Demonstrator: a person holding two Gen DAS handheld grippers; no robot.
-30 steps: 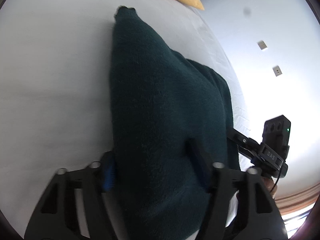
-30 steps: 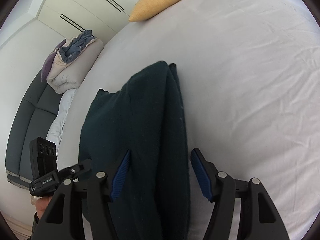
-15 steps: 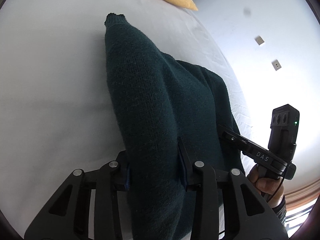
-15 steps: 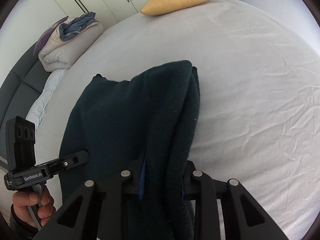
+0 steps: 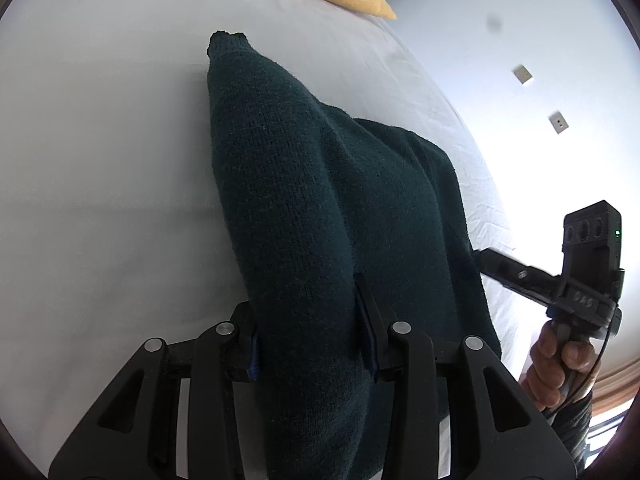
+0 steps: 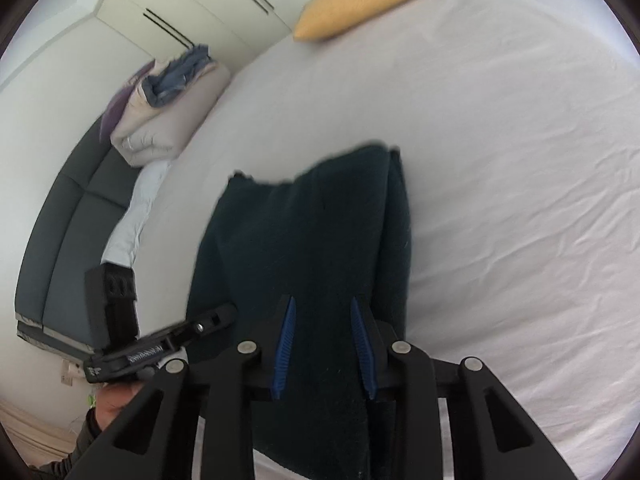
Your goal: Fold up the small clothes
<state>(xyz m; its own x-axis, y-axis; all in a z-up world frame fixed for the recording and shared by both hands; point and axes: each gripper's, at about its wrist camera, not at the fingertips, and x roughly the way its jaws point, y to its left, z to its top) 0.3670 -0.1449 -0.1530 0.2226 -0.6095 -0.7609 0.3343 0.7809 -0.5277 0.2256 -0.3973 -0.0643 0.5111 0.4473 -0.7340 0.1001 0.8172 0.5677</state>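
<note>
- Dark green knit sweater [image 5: 320, 208]: draped on the white bed [image 6: 500, 160], near edge raised.
- Left tongs [image 5: 312, 332]: clamped on sweater, jaws easing apart.
- Right tongs [image 6: 322, 344]: likewise gripping sweater, easing apart.
- Yellow pillow [image 6: 360, 4]: bed's far edge, well beyond the sweater.

White bed [image 6: 500, 160], yellow pillow [image 6: 360, 0], pale wardrobe [image 6: 180, 8], dark headboard [image 6: 60, 240].

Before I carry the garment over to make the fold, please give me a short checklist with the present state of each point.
1. Left gripper has the dark green sweater between its fingers: ok, though they are easing open.
2. Right gripper has knit between its fingers: ok, also easing open.
3. Far end of the sweater rests on the white bed sheet: ok.
4. Yellow pillow lies apart from the sweater: ok.
5. Layers aligned underneath: cannot tell.
</note>
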